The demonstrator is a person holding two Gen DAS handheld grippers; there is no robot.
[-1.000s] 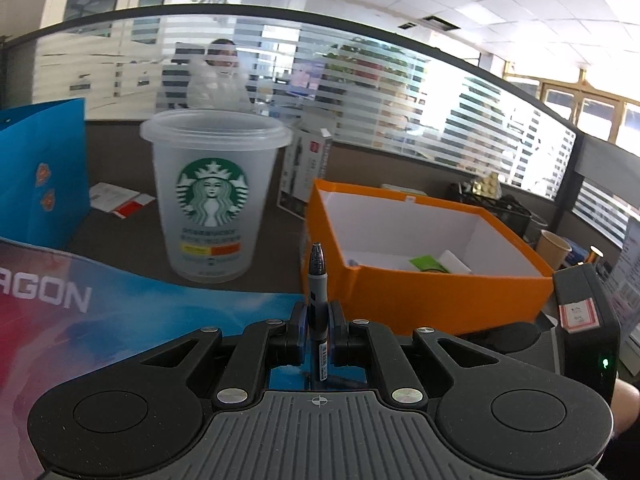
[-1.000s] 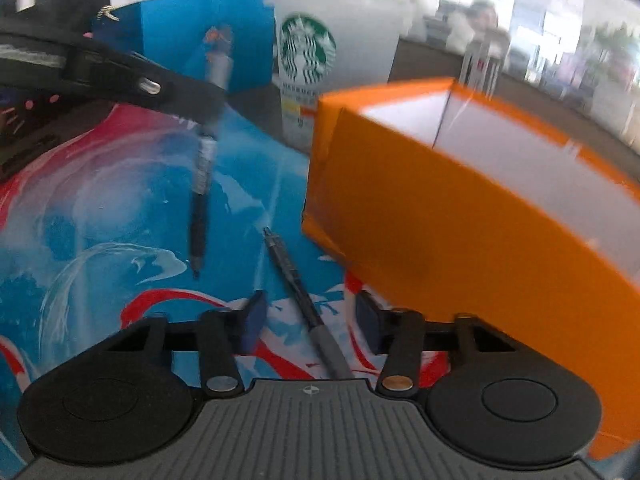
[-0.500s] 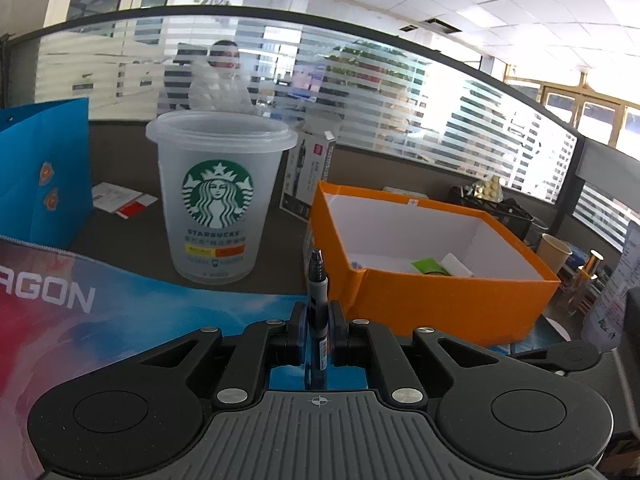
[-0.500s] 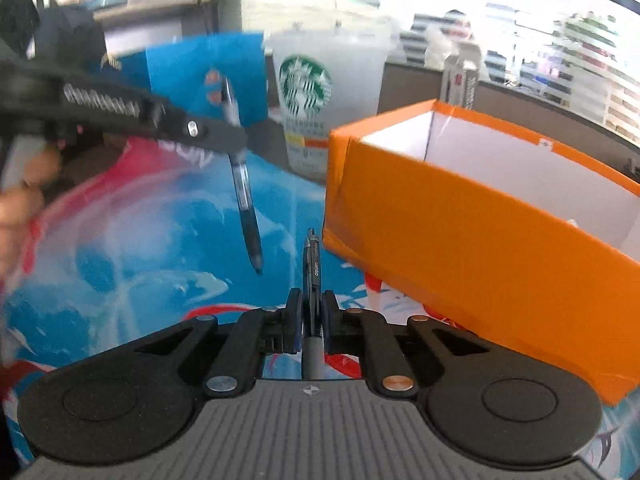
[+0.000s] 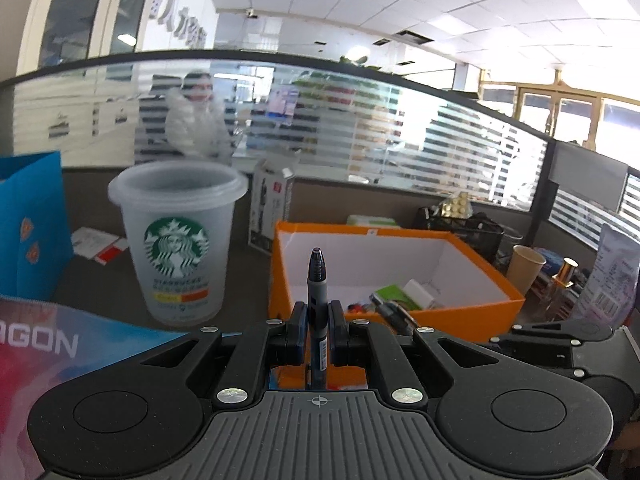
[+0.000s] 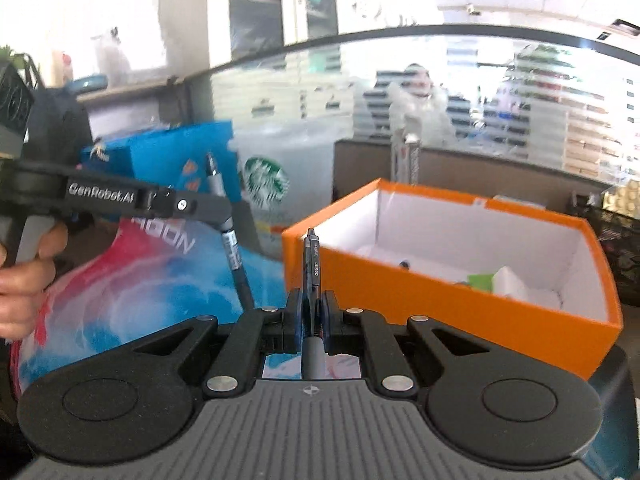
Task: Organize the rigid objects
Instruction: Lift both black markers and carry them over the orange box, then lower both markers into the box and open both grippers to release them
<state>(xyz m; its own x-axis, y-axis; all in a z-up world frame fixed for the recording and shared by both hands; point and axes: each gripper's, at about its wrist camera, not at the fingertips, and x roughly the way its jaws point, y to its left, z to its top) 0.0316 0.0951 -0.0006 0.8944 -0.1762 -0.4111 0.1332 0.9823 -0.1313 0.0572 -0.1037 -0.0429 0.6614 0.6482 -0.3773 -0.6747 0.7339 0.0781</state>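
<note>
Both pens have gone up since a moment ago. The left gripper (image 5: 318, 322) squeezes a blue pen (image 5: 317, 276) and the right gripper (image 6: 311, 316) squeezes a dark pen (image 6: 311, 258), both held high beside the orange box (image 6: 420, 292). They look ready to drop in.

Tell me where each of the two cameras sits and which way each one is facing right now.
Left wrist: rides on the left claw, looking along its fingers at the Starbucks cup and orange box; its blue pen is clamped upright.
Right wrist: rides on the right claw, which grips a dark pen, facing the box from its right; the left hand shows.
Shared: cup, box, colourful mat, and each view catches the other claw.
</note>
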